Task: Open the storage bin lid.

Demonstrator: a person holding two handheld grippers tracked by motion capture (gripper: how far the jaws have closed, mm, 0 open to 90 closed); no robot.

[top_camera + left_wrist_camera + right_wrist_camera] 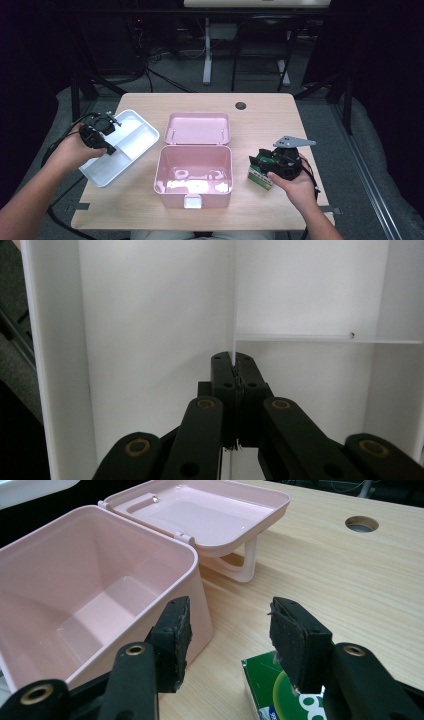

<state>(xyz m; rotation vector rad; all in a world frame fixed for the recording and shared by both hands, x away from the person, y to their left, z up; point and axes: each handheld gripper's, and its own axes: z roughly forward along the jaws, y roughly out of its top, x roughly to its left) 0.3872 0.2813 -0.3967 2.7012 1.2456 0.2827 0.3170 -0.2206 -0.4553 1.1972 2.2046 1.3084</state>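
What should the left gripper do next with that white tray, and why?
Probably carry the white tray toward the open pink box. The left gripper is clamped on the tray's thin divider wall, and the box sits lid-back and empty, so the insert likely goes inside.

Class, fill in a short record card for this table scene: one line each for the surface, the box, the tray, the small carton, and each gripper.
surface: light wooden table with a round hole near its far edge
box: pink box, lid hinged open and lying flat behind it, inside bare
tray: white divided tray, left of the box
carton: green carton, on the table right of the box
left gripper: shut on the tray's thin divider
right gripper: open, jaws above the carton, not pressing it
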